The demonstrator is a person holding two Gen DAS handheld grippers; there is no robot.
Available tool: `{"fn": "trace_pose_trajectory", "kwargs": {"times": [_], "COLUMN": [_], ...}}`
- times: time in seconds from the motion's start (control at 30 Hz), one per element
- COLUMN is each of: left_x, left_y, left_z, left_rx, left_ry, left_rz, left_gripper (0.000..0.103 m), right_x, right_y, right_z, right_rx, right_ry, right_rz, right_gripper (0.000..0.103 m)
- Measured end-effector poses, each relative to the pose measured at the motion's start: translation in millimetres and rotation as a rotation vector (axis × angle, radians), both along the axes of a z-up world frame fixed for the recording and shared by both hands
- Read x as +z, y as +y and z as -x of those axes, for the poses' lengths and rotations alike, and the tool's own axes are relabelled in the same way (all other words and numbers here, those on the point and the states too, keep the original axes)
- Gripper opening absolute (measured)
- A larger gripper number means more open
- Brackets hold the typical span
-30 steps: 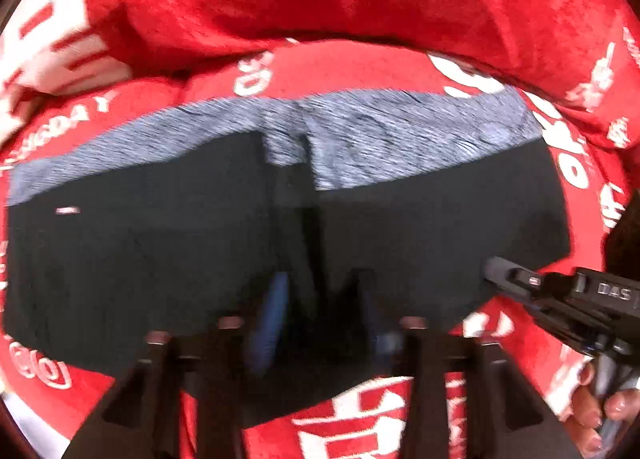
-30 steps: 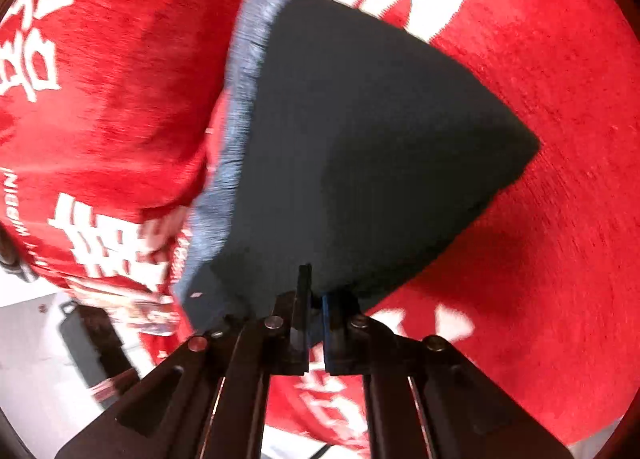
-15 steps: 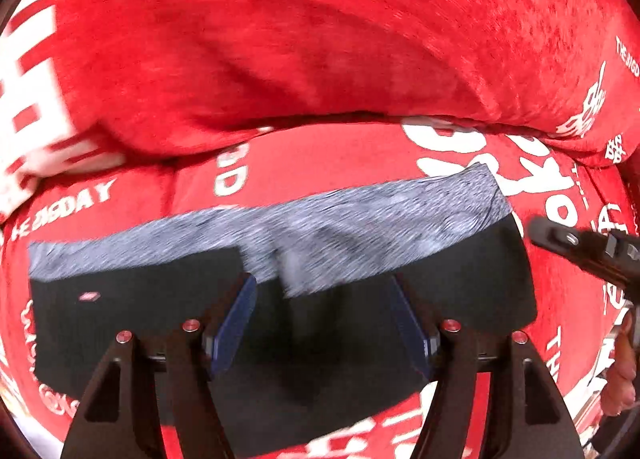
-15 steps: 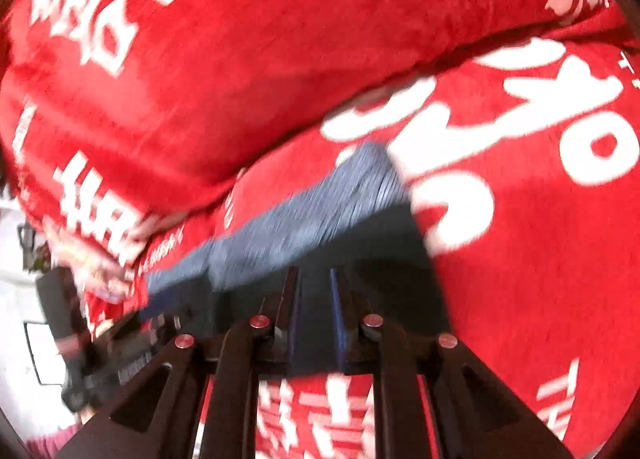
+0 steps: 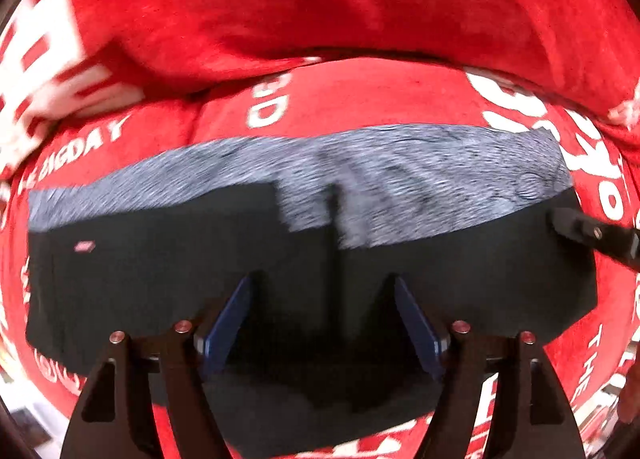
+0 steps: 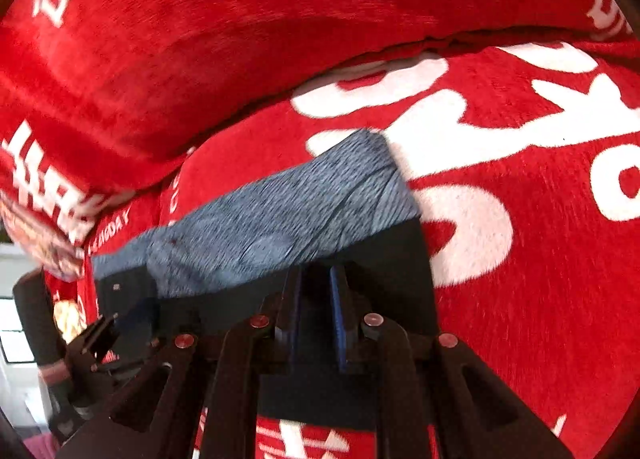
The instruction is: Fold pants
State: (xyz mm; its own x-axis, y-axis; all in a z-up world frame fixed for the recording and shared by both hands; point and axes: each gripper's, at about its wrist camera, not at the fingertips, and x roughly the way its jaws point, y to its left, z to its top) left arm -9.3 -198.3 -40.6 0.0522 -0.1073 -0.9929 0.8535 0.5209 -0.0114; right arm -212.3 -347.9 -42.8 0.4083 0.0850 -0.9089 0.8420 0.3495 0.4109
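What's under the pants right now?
The pants lie on a red blanket with white lettering, which shows on every side. The blanket beneath them is covered, so anything there can't be seen.

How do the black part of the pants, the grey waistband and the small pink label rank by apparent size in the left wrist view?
1. Black part of the pants, largest.
2. Grey waistband, a narrower strip across the top.
3. Pink label, tiny.
The gripper fingers hide some of the black fabric.

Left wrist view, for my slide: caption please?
Open left gripper above black pants with grey waistband on red blanket.
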Motion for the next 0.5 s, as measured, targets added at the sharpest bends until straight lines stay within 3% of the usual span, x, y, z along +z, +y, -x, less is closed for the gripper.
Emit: {"fn": "trace_pose_trajectory", "kwargs": {"times": [0.2, 0.4, 0.5], "left_x": [11, 8, 7], "left_y": [39, 77, 90], "left_z": [-17, -30, -39], "left_rx": [0.044, 0.093, 0.121], "left_ry": [-0.056, -0.066, -0.059], "left_rz": [-0.036, -0.088, -0.102], "left_gripper": [0.076, 0.076, 0.076], "right_x": [19, 7, -21], "right_y": [34, 55, 75], "right_z": [-17, -85, -110], "right_rx": [0.050, 0.105, 0.142], "right_ry": [-0.052, -0.115, -0.015], "right_rz": [-0.021, -0.041, -0.107], "right_gripper": [0.016, 0.016, 0.017]}}
